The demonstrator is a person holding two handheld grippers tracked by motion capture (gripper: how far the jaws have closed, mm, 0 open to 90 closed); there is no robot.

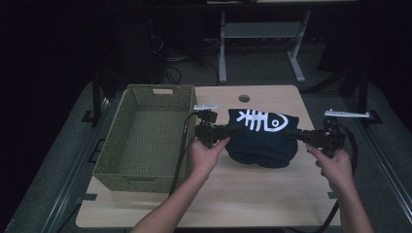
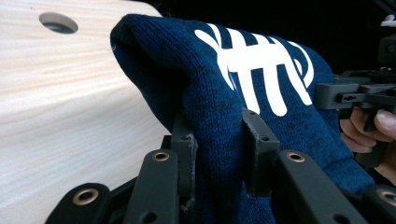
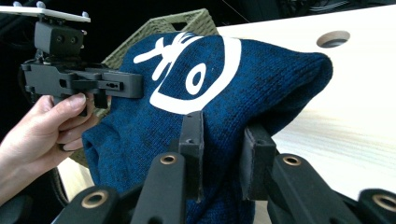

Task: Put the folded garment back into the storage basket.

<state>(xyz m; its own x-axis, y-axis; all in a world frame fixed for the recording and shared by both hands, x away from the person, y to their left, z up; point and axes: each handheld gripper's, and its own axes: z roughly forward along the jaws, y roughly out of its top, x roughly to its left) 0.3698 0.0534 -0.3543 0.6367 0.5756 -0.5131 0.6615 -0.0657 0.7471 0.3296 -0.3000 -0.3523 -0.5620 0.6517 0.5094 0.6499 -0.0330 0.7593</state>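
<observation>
Presently held: a folded dark blue knitted sweater (image 1: 262, 138) with a white fish-skeleton print, gripped at its two ends above the wooden table (image 1: 272, 194).
Left gripper (image 1: 233, 130): its jaws are closed on a thick fold of the knit at the sweater's left end; in the left gripper view the fabric is seen bunched between the two black fingers (image 2: 184, 140).
Right gripper (image 1: 291, 134): its jaws are likewise clamped on the fabric at the right end, the knit pinched between the fingers (image 3: 191, 135).
Position of the sweater: it is hung between the two grippers just right of the woven green basket (image 1: 145, 141), its lower folds close to or resting on the tabletop; which of the two cannot be told.
Handling, as judged: the sweater is soft, limp and fairly light; sagging in the middle is to be expected, and the folds can be lost if the ends are pulled apart or tilted.
Slip risk: low, since the coarse knit is well bitten by the pads, though a thin outer layer could be drawn out alone.
Where to be held: several layers at each end should be taken together, at matching height.
Basket: its inside appears empty and wide enough for the folded bundle.
</observation>
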